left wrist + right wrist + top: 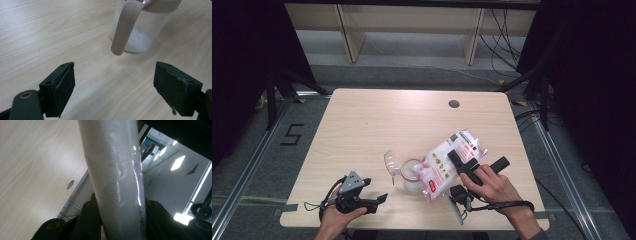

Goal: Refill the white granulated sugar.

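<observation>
Nearest us, lower left of the high view, our left gripper (379,199) rests on the table (362,125), fingers apart, empty. Right gripper (462,159) fingers clamp the white pouch (447,162), tilted over the clear jug (409,175), centre frame. Red label print unreadable.

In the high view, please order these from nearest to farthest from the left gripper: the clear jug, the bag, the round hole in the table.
1. Jug: right of the left gripper, mid-table.
2. Bag: further right, tilted over the jug, held by the right gripper.
3. Hole: far edge, right of centre.
</observation>
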`<control>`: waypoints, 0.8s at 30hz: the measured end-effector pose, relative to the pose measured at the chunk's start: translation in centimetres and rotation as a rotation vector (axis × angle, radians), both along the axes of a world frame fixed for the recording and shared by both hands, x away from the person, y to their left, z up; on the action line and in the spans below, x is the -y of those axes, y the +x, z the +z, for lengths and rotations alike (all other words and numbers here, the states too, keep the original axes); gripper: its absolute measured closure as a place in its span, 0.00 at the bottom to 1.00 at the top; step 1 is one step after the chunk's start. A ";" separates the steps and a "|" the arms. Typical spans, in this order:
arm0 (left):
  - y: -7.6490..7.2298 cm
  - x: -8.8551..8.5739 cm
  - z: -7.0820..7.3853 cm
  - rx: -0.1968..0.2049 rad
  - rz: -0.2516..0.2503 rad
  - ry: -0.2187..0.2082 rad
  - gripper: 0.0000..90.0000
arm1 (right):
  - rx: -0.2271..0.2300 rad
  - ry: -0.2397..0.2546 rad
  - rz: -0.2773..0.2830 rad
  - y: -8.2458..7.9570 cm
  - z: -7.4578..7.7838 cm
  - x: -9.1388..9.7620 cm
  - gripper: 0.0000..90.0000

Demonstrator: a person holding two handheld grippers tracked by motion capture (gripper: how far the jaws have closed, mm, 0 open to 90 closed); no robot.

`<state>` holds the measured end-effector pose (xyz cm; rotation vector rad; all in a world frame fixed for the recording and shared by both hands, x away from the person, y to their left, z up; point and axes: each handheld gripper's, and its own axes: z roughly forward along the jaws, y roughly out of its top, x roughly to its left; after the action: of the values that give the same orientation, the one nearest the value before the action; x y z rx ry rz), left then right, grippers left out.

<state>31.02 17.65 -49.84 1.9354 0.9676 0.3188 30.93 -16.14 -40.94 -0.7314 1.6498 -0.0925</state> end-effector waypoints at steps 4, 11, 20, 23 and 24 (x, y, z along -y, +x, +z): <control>0.0 0.0 0.0 0.003 -0.002 0.001 0.19 | 0.005 -0.005 -0.004 0.0 0.0 0.0 0.85; 0.0 0.0 0.0 0.001 -0.001 0.002 0.19 | -0.005 -0.018 -0.009 -0.1 0.2 0.1 0.85; 0.0 0.0 0.0 0.004 -0.003 0.002 0.19 | 0.034 -0.022 -0.018 0.1 -0.2 -0.1 0.85; 0.0 -0.1 0.0 0.005 -0.003 0.003 0.19 | 0.023 -0.020 -0.015 0.1 -0.3 0.0 0.86; 0.0 0.0 0.0 0.002 -0.001 0.000 0.19 | 0.030 -0.022 -0.013 0.1 -0.4 -0.1 0.86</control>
<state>31.01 17.67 -49.84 1.9353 0.9651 0.3206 31.02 -16.09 -41.30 -0.7327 1.6277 -0.1302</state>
